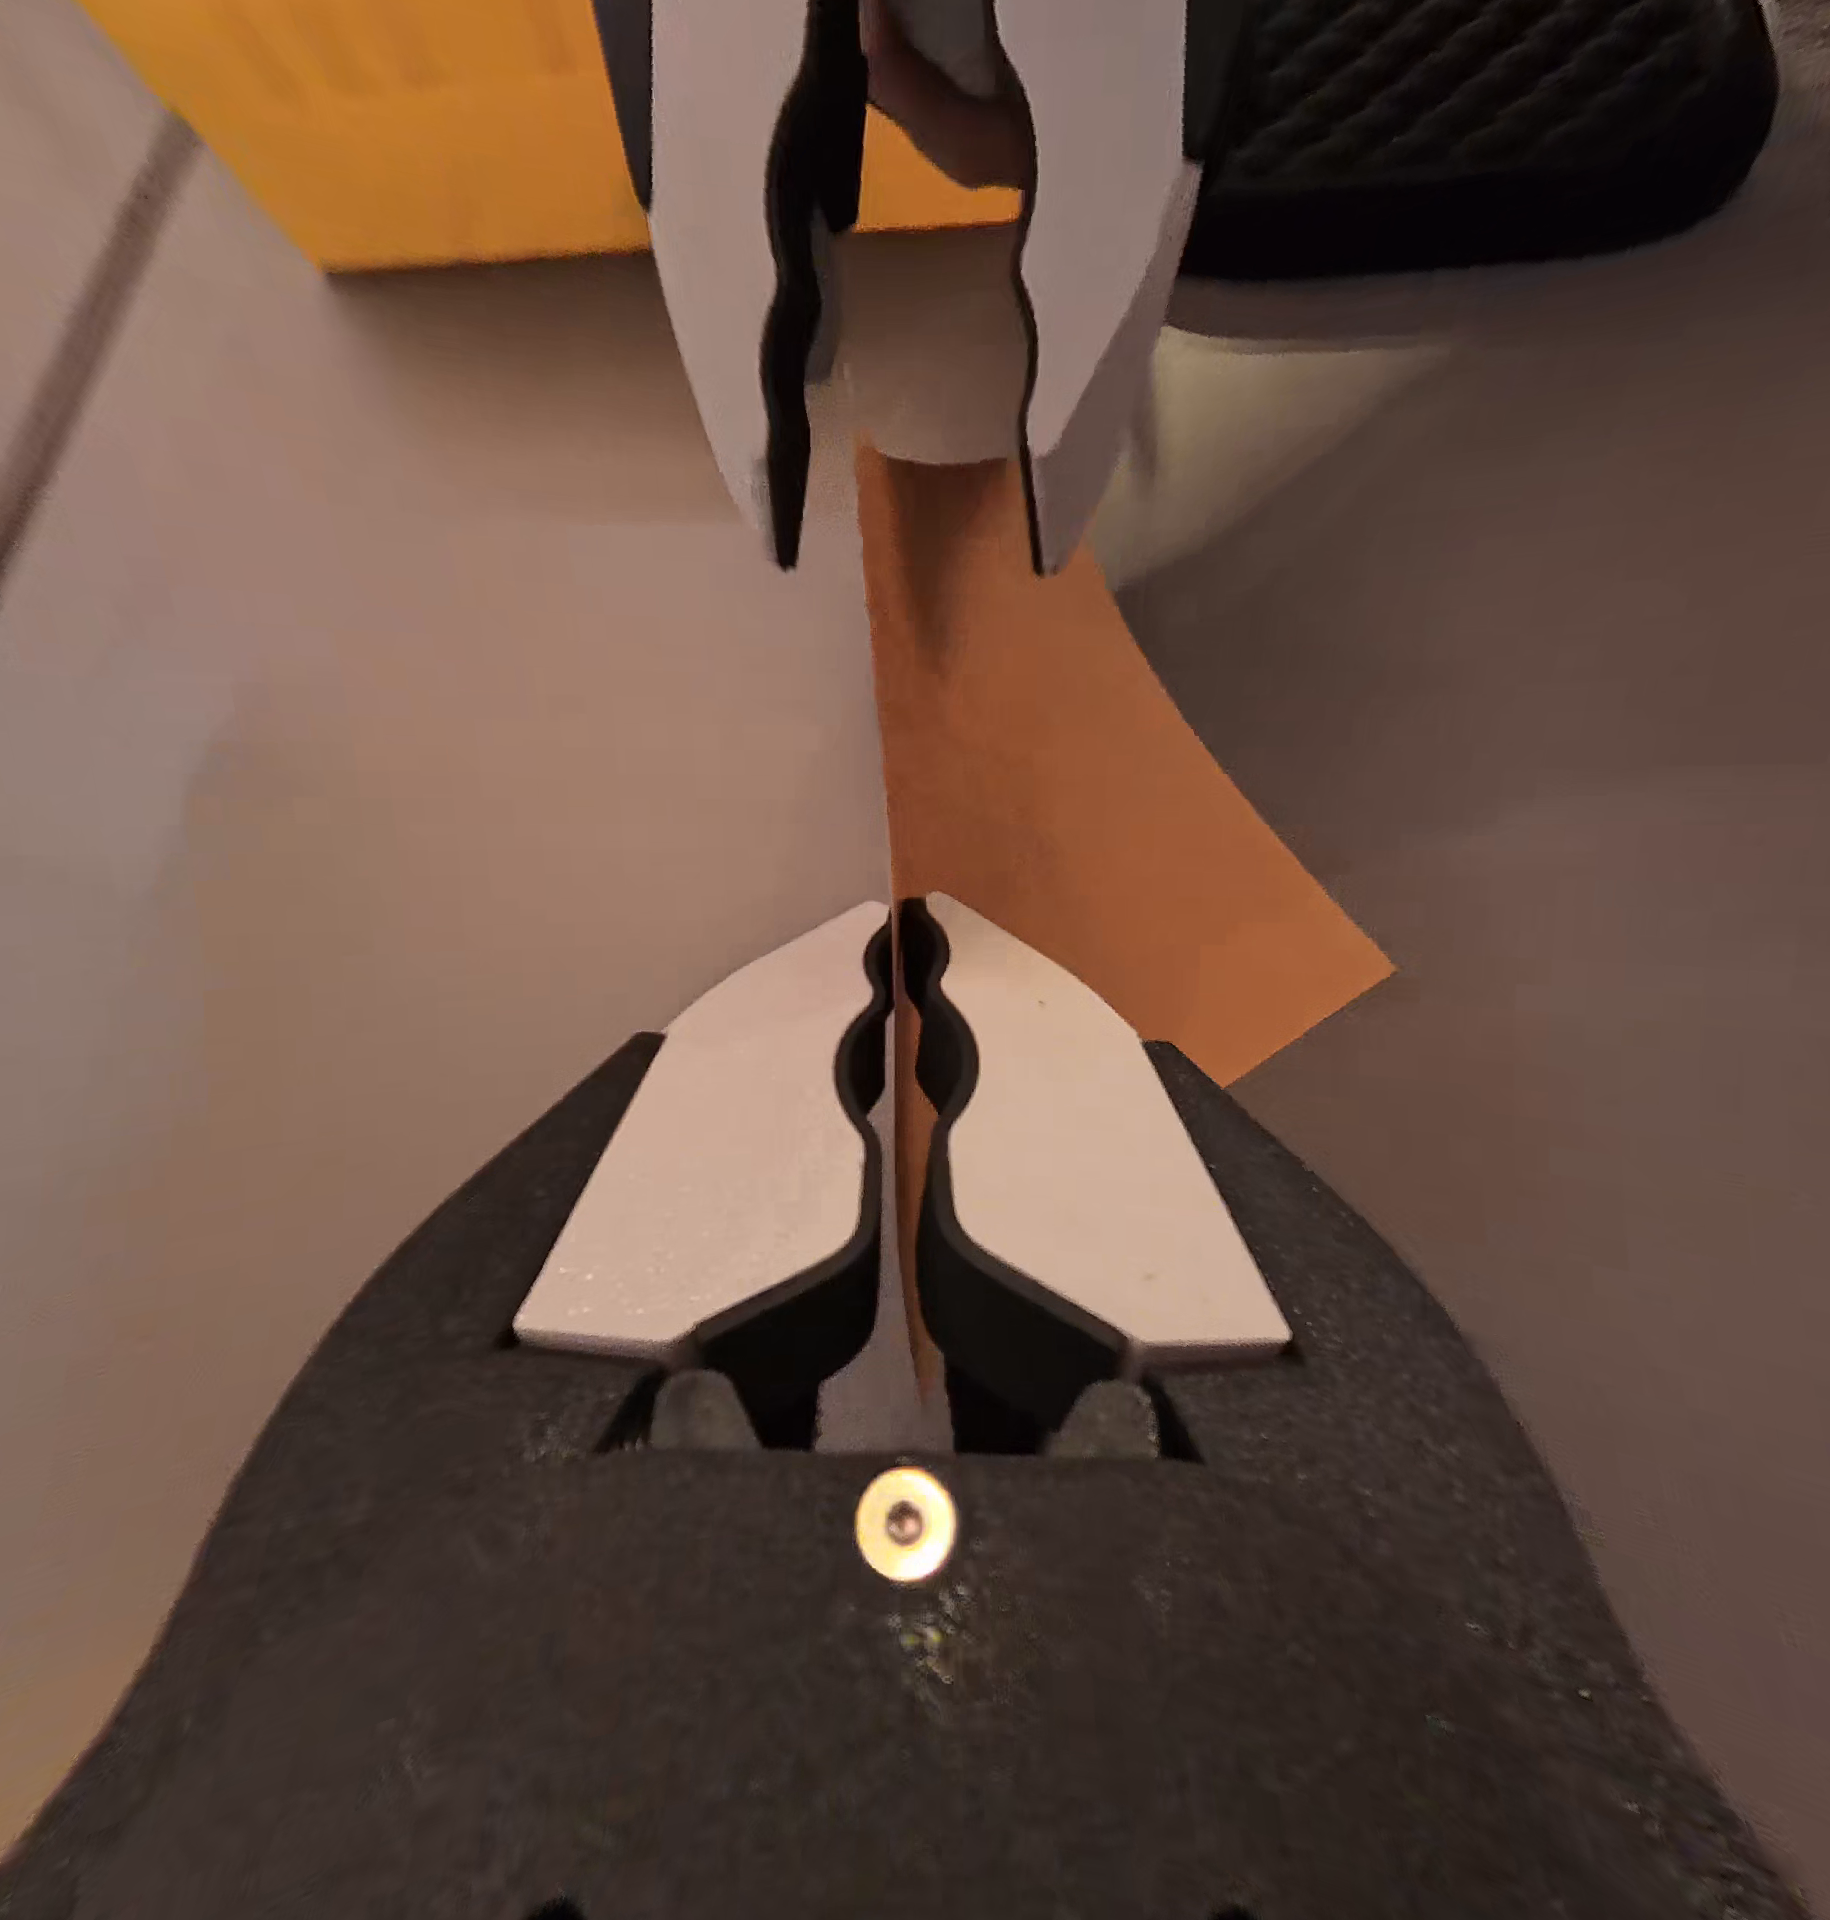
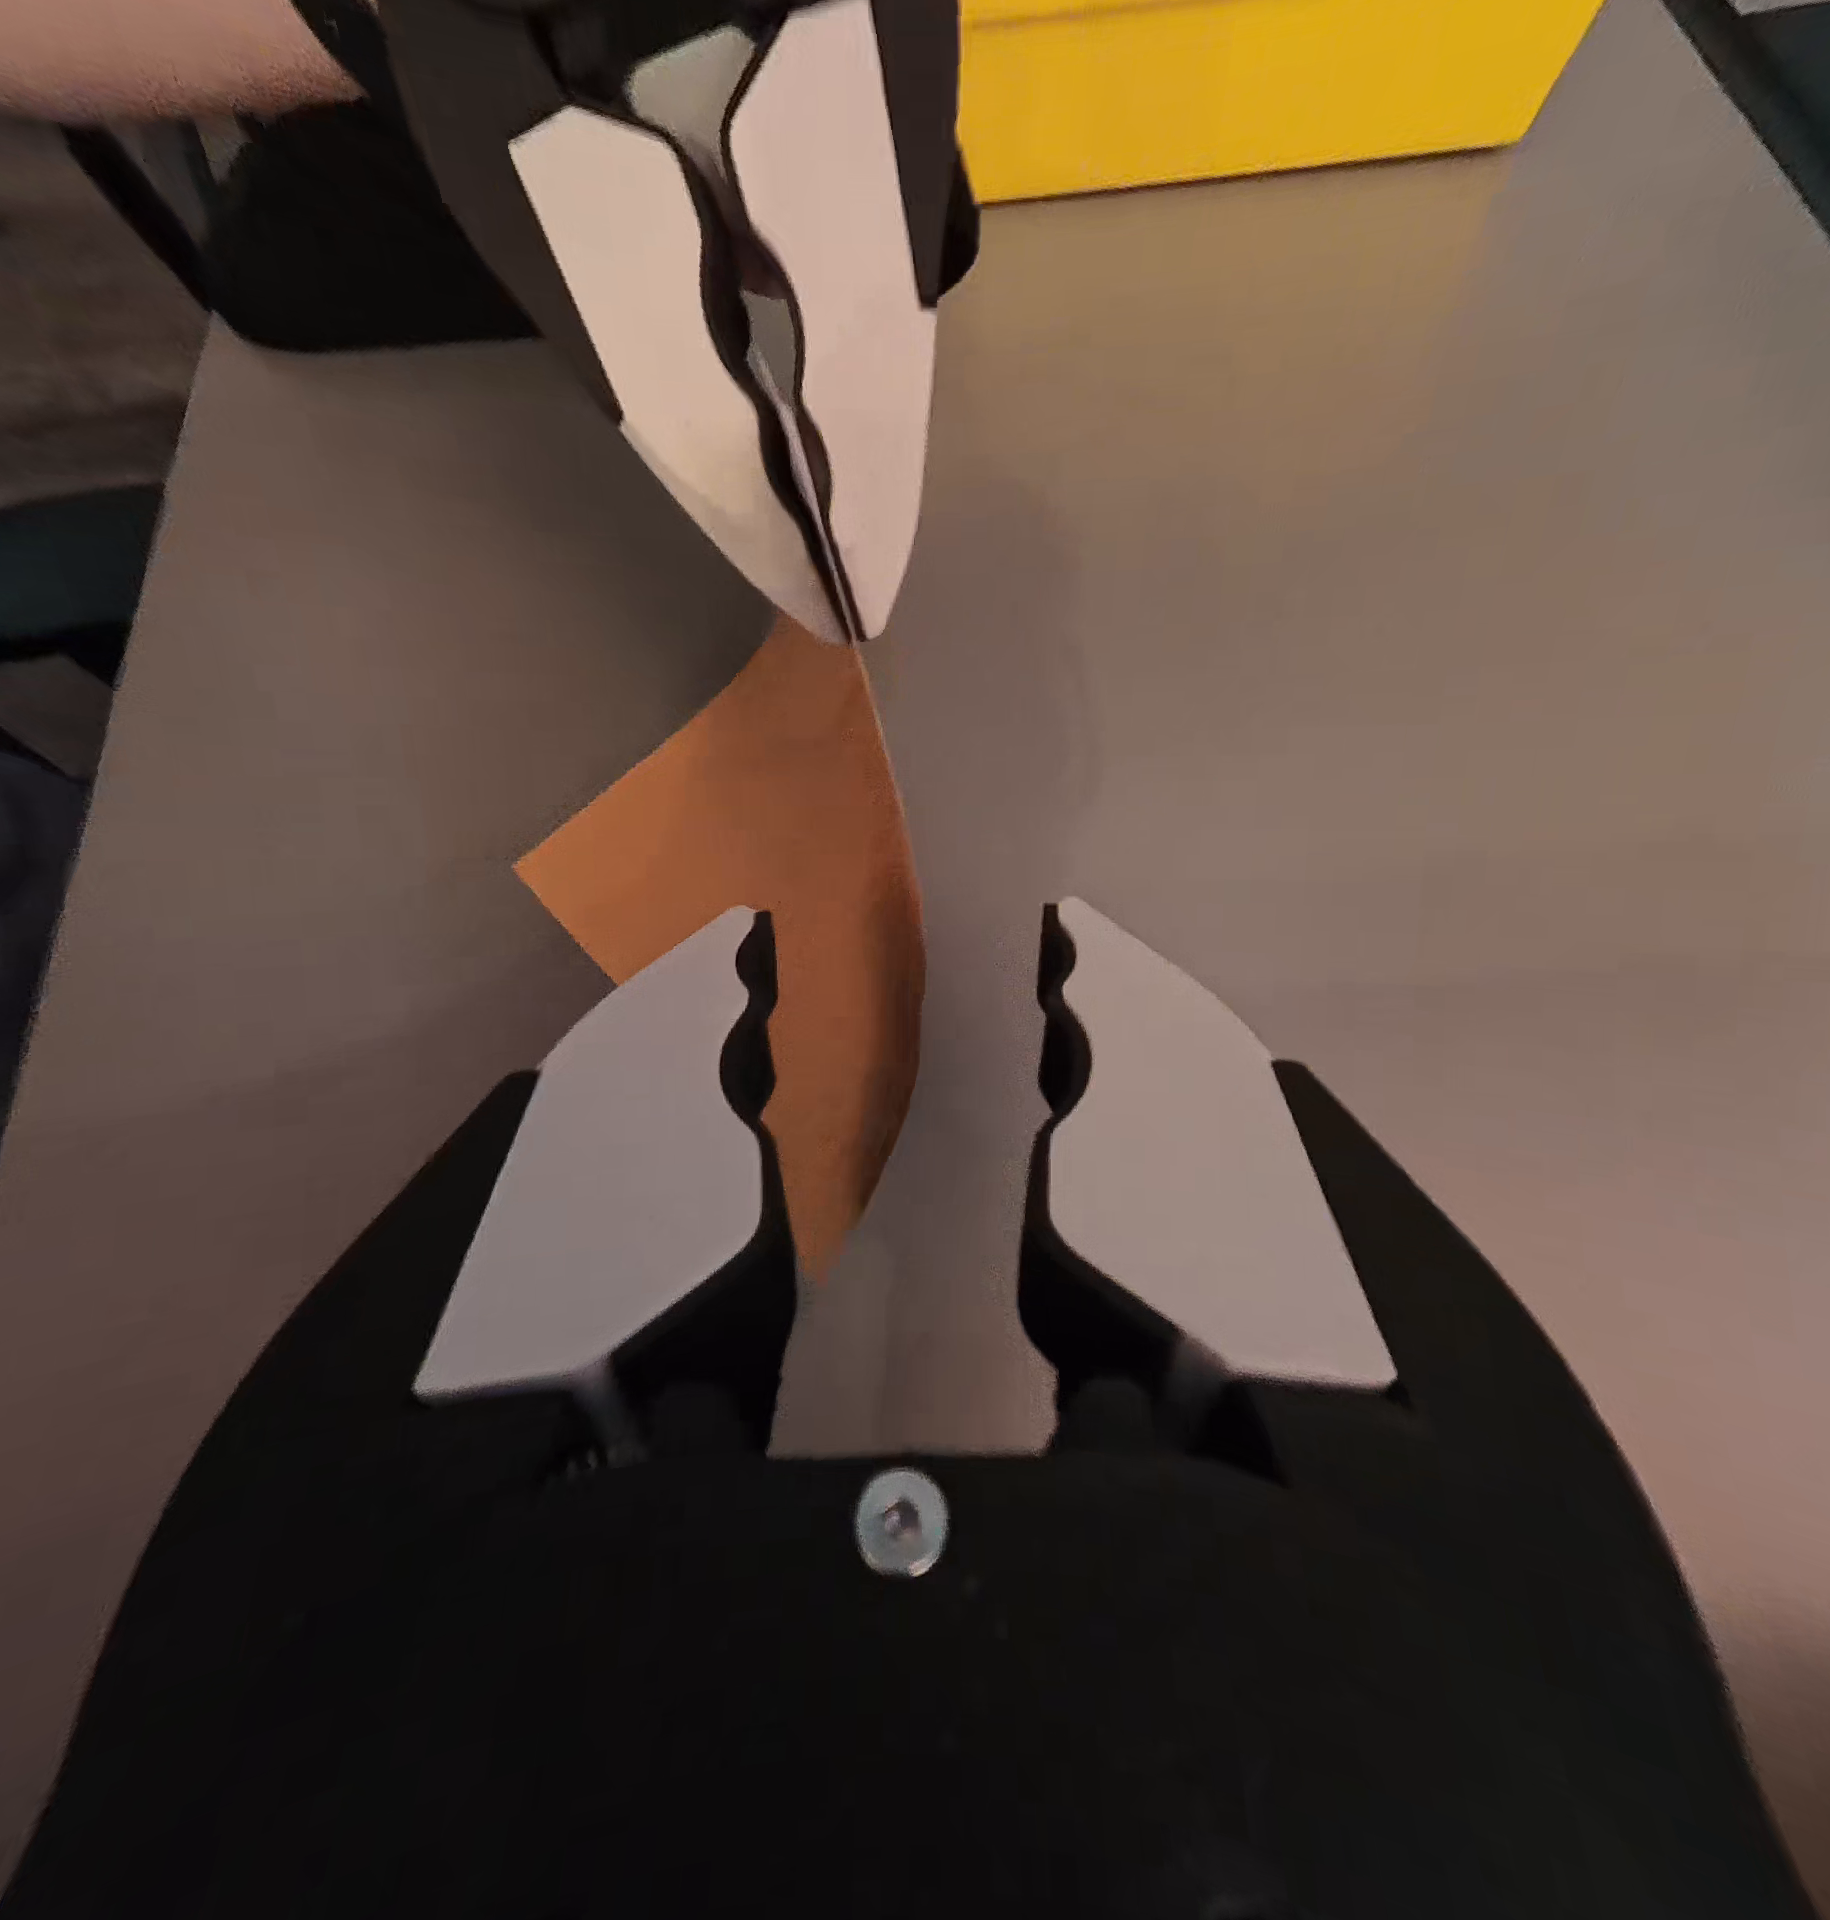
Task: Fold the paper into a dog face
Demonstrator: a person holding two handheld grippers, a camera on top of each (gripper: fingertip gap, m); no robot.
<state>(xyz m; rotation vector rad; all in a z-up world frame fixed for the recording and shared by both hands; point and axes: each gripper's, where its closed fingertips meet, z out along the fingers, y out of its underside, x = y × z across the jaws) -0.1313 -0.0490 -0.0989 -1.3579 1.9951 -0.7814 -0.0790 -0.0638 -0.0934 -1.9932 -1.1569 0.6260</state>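
The left gripper [image 1: 898,914], with its two white fingers and black wavy pads, has its jaws pressed together on one end of a thin brown sheet of paper [image 1: 1046,790], pinching it tight. The right gripper [image 2: 906,914] has its jaws wide apart, and the other end of the paper pokes into the gap between them, closer to one finger and not squeezed by anything. So the paper hangs in the air, standing on its edge and bending a little, held up above the smooth grey table [image 2: 1358,623] by one gripper only. One loose corner sticks out to the side. It looks like the paper is already doubled over or curled, but I cannot tell for sure how many layers there are. I think this is an early step: the paper is being lifted and lined up so two corners can meet for a fold. It does not look like a dog face yet. Next, the open gripper would need to close gently on the free end, right at the corner, and both would have to move together so the paper does not twist or tear. Farther back on the table sits a bright yellow box [image 2: 1254,94], well apart from the paper, and a dark seat with a bumpy pattern [image 1: 1493,114] is beyond the table edge.
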